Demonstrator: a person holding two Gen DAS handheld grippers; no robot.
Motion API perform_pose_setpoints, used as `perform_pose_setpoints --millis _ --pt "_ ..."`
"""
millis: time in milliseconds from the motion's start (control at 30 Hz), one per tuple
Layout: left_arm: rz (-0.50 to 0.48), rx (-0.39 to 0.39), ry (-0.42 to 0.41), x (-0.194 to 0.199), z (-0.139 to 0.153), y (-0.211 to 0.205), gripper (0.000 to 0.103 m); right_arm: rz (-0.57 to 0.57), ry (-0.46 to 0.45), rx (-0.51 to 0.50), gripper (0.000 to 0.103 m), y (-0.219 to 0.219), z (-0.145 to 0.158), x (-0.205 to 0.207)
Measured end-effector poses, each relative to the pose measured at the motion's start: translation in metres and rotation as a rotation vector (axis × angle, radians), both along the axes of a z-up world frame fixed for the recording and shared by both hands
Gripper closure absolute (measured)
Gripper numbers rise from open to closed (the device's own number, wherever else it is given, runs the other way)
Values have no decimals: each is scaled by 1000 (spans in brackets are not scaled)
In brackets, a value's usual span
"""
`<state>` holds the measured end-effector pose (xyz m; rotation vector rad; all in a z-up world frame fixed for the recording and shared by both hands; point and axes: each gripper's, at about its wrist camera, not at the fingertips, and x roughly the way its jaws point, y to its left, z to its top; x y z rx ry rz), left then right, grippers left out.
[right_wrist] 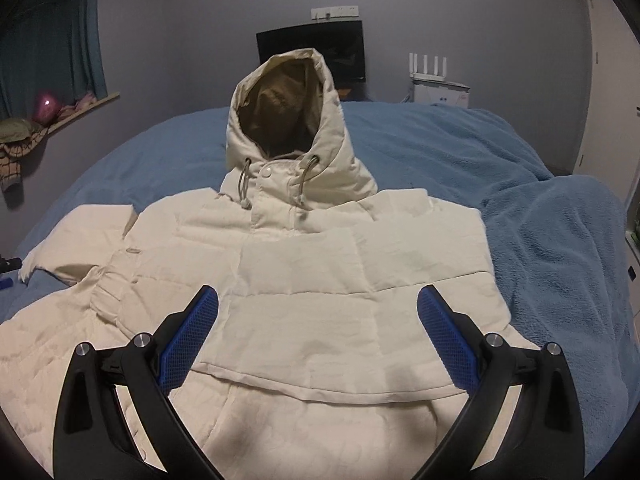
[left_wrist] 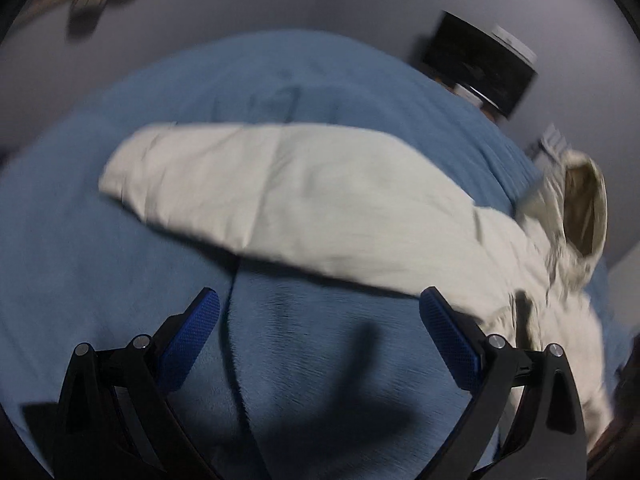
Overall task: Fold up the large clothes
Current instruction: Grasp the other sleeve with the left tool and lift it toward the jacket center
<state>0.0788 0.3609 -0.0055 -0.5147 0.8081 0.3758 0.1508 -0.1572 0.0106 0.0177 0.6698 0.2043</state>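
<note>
Jacket: a cream hooded jacket (right_wrist: pixel 304 280) lies front-up on the bed, body spread flat, filling the middle of the right wrist view.
Hood: the hood (right_wrist: pixel 288 120) stands propped upright at the far end of the jacket, its tan lining showing and two drawcords hanging just beside the snap placket.
Sleeve: in the left wrist view one sleeve (left_wrist: pixel 260 188) stretches out sideways across the blanket, cuff end to the left; that picture is smeared with motion blur.
Far sleeve: on the right wrist side, the other sleeve looks folded in over the chest, its edge making a straight line across the lower body.
Bed: a blue fleece blanket (right_wrist: pixel 540 240) covers the bed, bunched into a ridge on the right of the jacket.
Left tool: the left tool (left_wrist: pixel 320 312) is spread wide, blue pads well apart, hovering over bare blanket just near the sleeve and pinching nothing.
Right tool: the right tool (right_wrist: pixel 318 308) is also spread wide, hanging above the jacket's lower chest, nothing between its pads.
Background: a dark screen (right_wrist: pixel 312 52) stands behind the hood against a grey wall, a white router (right_wrist: pixel 430 68) to its right, a teal curtain (right_wrist: pixel 52 36) at far left.
</note>
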Motion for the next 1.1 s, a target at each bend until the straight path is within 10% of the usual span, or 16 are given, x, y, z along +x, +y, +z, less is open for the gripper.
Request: perform_pose_setpoints --millis 300,600,667,833,1100 --pt "71 -219 -107 8 -37 46 7 -22 32 16 7 1 -6 9" --pt "123 -139 -93 46 -43 77 10 -30 43 -6 7 3 -15 16" --pt "124 -96 -75 55 -40 78 15 -28 33 -15 7 4 -15 14" --pt "118 59 -38 60 -17 75 87 -24 1 -34 7 5 -12 9" --pt "75 279 -179 37 66 42 91 -26 -23 -38 7 5 -10 6"
